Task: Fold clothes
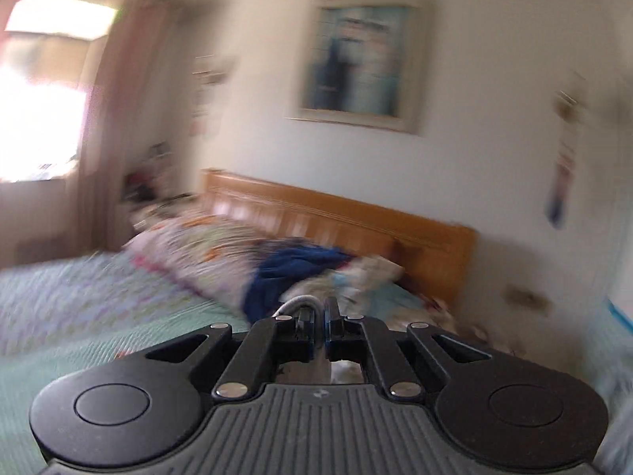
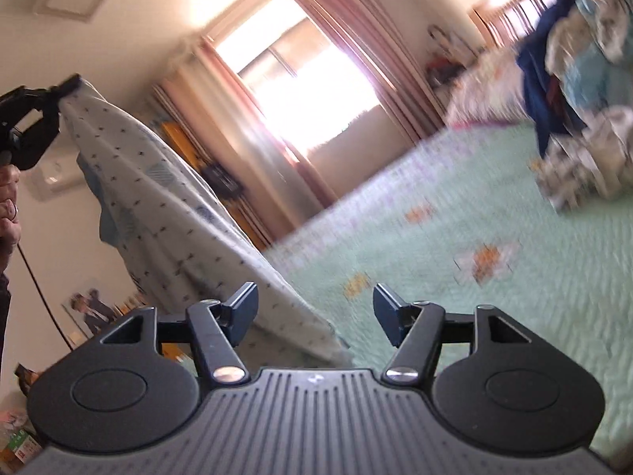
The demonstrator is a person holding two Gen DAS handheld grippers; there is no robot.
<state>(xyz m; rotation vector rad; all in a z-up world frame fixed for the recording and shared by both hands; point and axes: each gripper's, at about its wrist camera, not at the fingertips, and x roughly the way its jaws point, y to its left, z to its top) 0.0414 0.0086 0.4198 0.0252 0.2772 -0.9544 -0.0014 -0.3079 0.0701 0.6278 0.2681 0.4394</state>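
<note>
Right gripper (image 2: 315,308) fingers stand apart with nothing between them; the pale dotted garment (image 2: 166,206) hangs just beyond its left finger, draping onto the green quilt (image 2: 455,277). Left gripper (image 2: 51,99), up to the left, is clenched on the garment's top edge, held by a hand (image 2: 8,206). Ahead of the left gripper (image 1: 319,316) lie a blue cloth (image 1: 292,273), floral bedding (image 1: 205,249) and a wooden headboard (image 1: 356,217). A curtained window (image 2: 300,71) stands behind the garment.

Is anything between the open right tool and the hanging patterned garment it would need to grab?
Nothing visible. The right tool is open and empty; the patterned garment hangs from the left tool, its lower edge beside the right tool's left finger.
</note>
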